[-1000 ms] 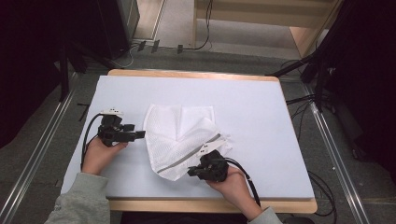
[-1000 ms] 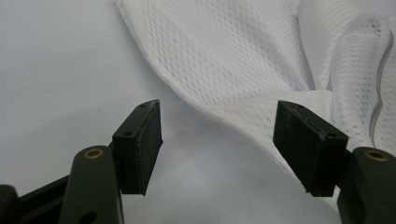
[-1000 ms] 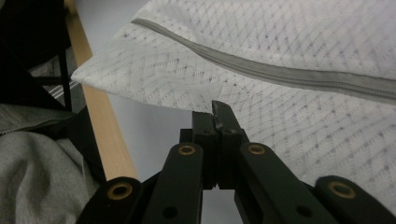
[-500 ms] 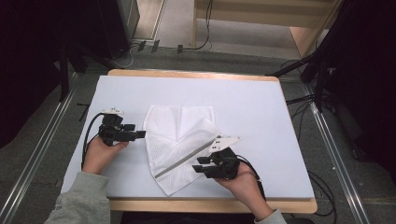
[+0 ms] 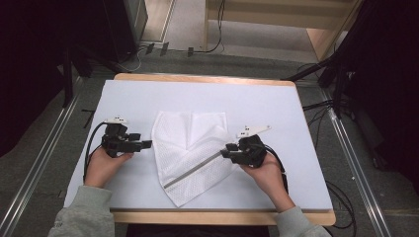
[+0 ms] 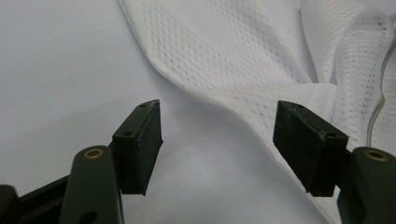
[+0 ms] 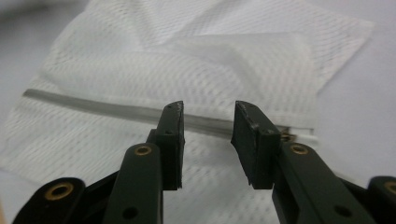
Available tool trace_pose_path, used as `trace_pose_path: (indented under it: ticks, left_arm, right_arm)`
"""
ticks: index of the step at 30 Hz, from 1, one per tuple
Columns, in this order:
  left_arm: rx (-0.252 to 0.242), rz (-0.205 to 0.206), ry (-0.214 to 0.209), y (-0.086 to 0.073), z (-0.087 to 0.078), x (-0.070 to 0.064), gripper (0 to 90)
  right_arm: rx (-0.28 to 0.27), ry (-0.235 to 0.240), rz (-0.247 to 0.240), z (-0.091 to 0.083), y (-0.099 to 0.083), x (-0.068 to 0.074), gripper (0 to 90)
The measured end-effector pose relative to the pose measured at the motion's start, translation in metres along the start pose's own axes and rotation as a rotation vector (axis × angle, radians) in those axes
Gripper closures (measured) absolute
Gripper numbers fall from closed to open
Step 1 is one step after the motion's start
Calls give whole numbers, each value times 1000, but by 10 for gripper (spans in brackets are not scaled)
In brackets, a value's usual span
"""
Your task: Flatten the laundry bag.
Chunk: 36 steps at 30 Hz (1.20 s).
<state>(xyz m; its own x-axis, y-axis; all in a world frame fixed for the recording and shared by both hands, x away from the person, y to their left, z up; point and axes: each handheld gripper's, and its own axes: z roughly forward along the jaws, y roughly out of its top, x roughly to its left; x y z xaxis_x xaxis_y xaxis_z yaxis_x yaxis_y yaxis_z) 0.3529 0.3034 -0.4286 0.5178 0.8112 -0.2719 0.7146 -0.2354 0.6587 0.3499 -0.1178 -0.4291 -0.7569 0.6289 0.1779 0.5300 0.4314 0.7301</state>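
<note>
White covering spreads across your bench, which has a wooden rim and stands on a grey floor with dark equipment to either side. From the high view, the white mesh bag lies flat near the middle of the bench, folded over itself, with a grey zipper strip running on a slant across its lower half. Your left hand-held gripper rests on the bench just beside the bag's left edge, jaws pointing toward it. Your right hand-held gripper sits at the bag's right side, its tips over the upper end of the zipper strip.

Along your left hand-held gripper, the jaws stand wide apart and released, holding nothing. The mesh bag lies ahead of them and to the right; its hemmed edge runs down on a slant, passing behind the right jaw, while the left jaw stands over bare bench.

Along your right hand-held gripper, the jaws are parted with a narrow gap and nothing between the pads. The mesh bag spreads beneath and beyond them, and the zipper strip crosses just past the tips, its metal pull peeking out beside the right jaw. Whether the pads touch the fabric, you cannot tell.
</note>
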Motion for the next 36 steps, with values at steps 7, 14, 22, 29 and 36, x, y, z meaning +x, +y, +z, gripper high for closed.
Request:
trace_pose_path:
  ticks: [7,14,22,29,36]
  left_arm:
    - [-12,-25,23,-10,-10,3,335]
    - [-20,-48,45,-22,-21,5,335]
    - [-19,-67,64,-32,-30,7,335]
    - [-24,-78,73,-36,-34,9,335]
    - [-22,-73,70,-34,-32,8,335]
  right_arm:
    - [4,-60,27,15,9,-26,496]
    - [17,-63,38,37,24,-39,437]
    - [41,-39,51,59,35,-47,407]
    - [112,-27,46,75,34,-47,558]
    - [121,-32,44,72,33,-42,827]
